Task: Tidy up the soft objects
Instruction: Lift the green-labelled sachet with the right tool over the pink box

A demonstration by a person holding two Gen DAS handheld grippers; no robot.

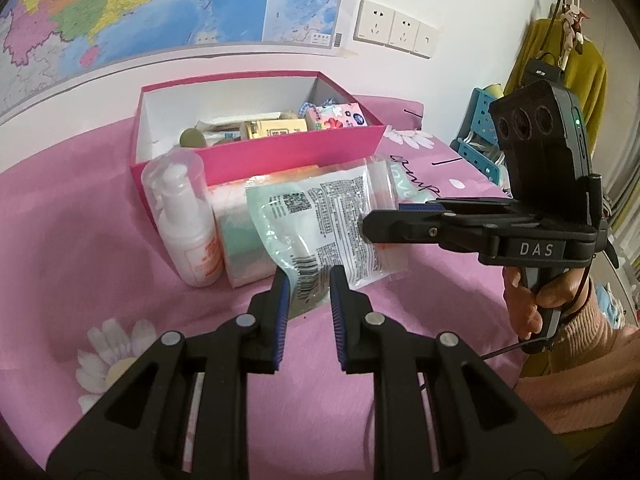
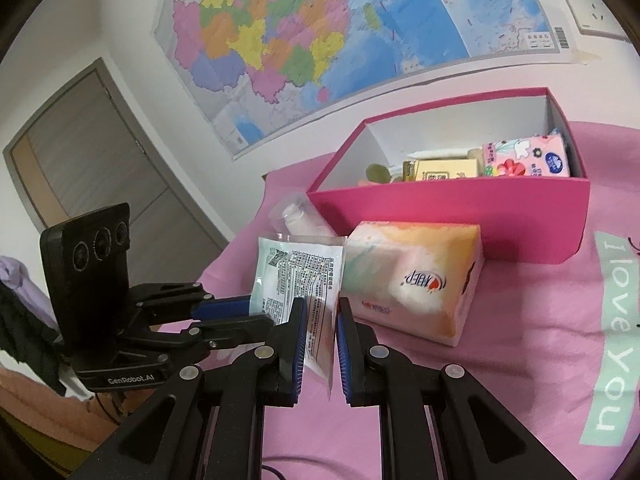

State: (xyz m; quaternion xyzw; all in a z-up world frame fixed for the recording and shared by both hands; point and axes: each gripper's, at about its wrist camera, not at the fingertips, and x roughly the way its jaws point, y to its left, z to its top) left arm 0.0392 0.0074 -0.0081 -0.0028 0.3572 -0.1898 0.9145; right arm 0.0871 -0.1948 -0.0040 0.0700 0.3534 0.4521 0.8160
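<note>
Packet: a printed plastic packet (image 1: pixel 320 228) stands upright on the pink bedsheet (image 1: pixel 100 240), just near the tissue pack (image 2: pixel 416 280).
Left gripper (image 1: pixel 307 300): fingers spread, packet's near edge between them.
Right gripper (image 2: pixel 320 344): fingers spread around its right edge.
Box: pink box (image 1: pixel 280 156) beyond, holding tissue packs.

Colourful wall map (image 2: pixel 320 40) above pink bedspread (image 1: pixel 100 240), white sockets (image 1: pixel 394 28).
</note>
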